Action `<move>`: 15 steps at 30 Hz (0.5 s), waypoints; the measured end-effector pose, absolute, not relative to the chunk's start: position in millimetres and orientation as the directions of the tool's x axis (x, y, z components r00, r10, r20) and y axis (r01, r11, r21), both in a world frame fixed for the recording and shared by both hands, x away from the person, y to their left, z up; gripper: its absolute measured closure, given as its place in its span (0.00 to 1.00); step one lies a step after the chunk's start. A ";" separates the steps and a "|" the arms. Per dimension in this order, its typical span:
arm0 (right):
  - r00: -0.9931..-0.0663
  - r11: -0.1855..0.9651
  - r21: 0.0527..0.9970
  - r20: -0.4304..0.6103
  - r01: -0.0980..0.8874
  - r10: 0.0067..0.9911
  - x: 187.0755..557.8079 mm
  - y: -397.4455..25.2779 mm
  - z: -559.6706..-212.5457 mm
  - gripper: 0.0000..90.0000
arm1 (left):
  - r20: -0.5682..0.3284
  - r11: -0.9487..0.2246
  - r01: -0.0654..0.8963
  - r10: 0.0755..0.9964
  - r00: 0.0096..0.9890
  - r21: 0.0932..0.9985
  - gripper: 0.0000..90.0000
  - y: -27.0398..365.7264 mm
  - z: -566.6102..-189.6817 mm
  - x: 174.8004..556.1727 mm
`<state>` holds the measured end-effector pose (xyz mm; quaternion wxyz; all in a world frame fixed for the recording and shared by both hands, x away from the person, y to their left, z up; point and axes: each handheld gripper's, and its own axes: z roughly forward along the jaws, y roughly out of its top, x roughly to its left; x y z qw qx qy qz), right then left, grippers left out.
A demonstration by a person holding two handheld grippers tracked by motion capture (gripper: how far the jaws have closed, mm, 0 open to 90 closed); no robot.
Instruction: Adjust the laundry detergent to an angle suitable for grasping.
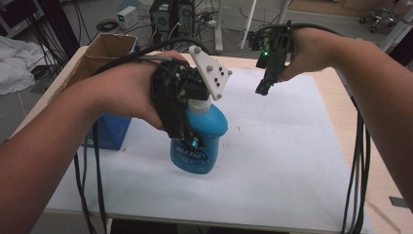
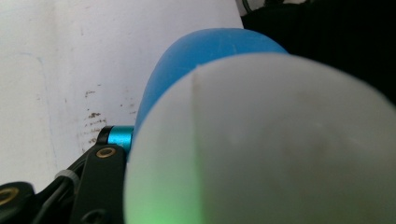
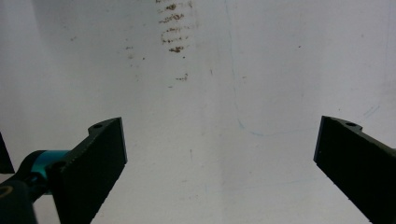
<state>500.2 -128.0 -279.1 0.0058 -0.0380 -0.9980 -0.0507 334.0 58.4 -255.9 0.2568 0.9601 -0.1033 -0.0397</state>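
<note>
Left gripper (image 1: 187,124) points down, jaws clamped, hand wrapped around its body, forearm in from lower left. Right gripper (image 1: 263,87) hangs well apart to its right, tilted down, jaws wide.

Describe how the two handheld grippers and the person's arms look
Both grippers are black. The left gripper carries a grey three-cornered plate with studs and a turquoise metal fitting; the right gripper shows a green light. Black cables trail from each. Forearms are bare, no sleeves visible.

Blue bottle (image 1: 198,141): white label lettering, too blurred to read.
</note>
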 end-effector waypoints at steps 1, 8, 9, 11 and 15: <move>-0.997 0.992 0.099 0.016 0.077 0.076 499.9 -127.4 -279.2 0.02 | -0.021 -0.842 -0.195 -0.237 0.971 0.503 0.48 60.2 -256.2 333.0; -0.998 0.993 0.102 0.017 0.066 0.065 498.4 -122.0 -280.4 0.02 | -0.004 -0.819 -0.279 -0.325 0.946 0.502 0.48 68.4 -258.5 329.1; -0.998 0.993 0.103 0.014 0.065 0.064 498.1 -121.6 -280.7 0.02 | 0.000 -0.817 -0.289 -0.334 0.943 0.499 0.48 69.6 -259.2 328.8; -0.998 0.993 0.103 0.016 0.060 0.059 497.8 -120.4 -281.0 0.02 | 0.007 -0.816 -0.308 -0.350 0.937 0.490 0.48 71.5 -260.5 328.2; -0.998 0.993 0.102 0.020 0.063 0.062 497.4 -118.6 -282.0 0.02 | 0.009 -0.810 -0.335 -0.378 0.926 0.481 0.48 74.8 -263.1 326.5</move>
